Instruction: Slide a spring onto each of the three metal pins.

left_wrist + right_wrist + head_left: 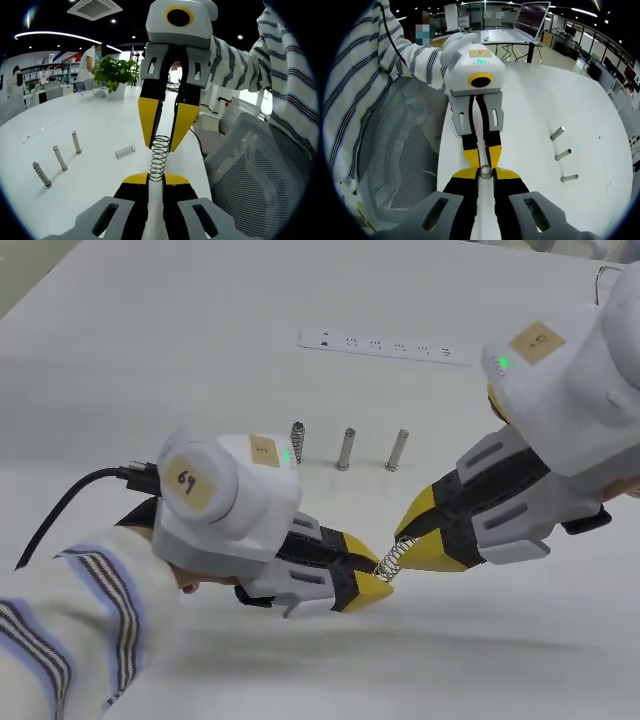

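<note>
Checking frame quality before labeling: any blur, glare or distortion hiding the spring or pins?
Head view: soft even light, faint shadows, spring and pins sharp. Left gripper view: heavy fisheye bend, bright ceiling lights up top, spring coils crisp. Right gripper view: fisheye too, spring end-on as a small ring, pins small but readable.

Left hand-held gripper [156, 177] pinches the bottom of a coiled steel spring [158, 157], while the right hand-held gripper [161, 145] clasps its top. On the white table [100, 120] lie a loose spring [125, 151], two bare metal pins [60, 157] and a third pin [41, 174] already wearing a spring.
</note>
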A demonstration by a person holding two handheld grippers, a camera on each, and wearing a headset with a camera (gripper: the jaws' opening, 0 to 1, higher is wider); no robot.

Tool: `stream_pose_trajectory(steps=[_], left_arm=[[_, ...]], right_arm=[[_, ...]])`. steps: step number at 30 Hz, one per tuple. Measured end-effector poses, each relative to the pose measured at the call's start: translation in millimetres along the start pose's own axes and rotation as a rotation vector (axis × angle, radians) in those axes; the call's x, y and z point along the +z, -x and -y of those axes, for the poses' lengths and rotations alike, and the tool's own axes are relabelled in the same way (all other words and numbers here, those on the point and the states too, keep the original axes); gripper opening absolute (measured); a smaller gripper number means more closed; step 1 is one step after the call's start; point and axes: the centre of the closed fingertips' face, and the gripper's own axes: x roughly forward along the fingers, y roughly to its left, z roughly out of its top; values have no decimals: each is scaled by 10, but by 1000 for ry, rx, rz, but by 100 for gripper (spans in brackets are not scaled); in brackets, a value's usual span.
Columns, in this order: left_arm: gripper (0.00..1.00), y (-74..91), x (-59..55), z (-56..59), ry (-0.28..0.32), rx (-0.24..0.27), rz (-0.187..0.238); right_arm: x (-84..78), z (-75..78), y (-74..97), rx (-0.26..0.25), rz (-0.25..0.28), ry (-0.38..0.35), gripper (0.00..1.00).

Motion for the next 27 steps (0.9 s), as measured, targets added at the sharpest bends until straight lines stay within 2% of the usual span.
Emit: stream_pose_trajectory(steps=[13, 15, 27], left_arm=[[1, 14, 22, -28, -1, 16, 8], [1, 24, 78, -28, 7, 15, 32], [1, 70, 116, -57, -2, 35, 40]], right_arm=[[30, 5, -9, -7, -9, 22, 9], [25, 4, -26, -8, -19, 34, 8], [62, 17, -108, -2, -29, 31, 9]])
